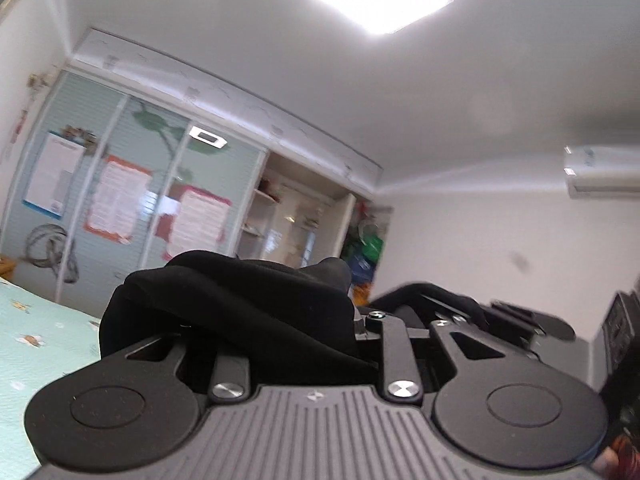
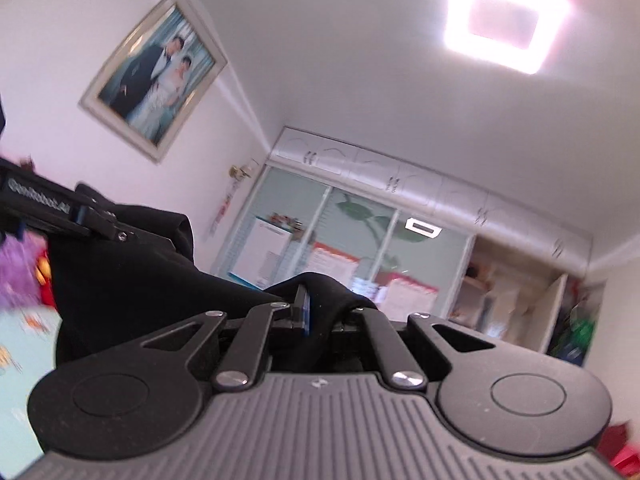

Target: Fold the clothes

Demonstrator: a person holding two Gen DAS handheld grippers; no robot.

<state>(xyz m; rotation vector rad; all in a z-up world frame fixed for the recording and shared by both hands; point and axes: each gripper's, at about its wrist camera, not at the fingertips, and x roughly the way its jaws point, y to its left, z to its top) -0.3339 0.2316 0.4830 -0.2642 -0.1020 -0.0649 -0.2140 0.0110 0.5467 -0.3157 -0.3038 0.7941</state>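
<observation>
A black garment (image 1: 240, 304) is bunched over my left gripper (image 1: 320, 320), which is shut on it; the cloth hides its fingertips. In the right wrist view the same black garment (image 2: 132, 272) drapes to the left and over my right gripper (image 2: 320, 312), which is shut on a fold of it, one blue-edged finger pad (image 2: 306, 314) showing. Both grippers are raised and tilted up toward the ceiling. The other gripper shows at the right of the left wrist view (image 1: 500, 316) and at the upper left of the right wrist view (image 2: 60, 212).
A bed with a pale green printed sheet (image 1: 36, 344) lies at lower left. A wardrobe with sliding glass doors and posters (image 1: 132, 200) stands ahead, with open shelves (image 1: 288, 216) beside it. An air conditioner (image 1: 600, 172) hangs on the right wall. A framed photo (image 2: 156, 68) hangs on the wall.
</observation>
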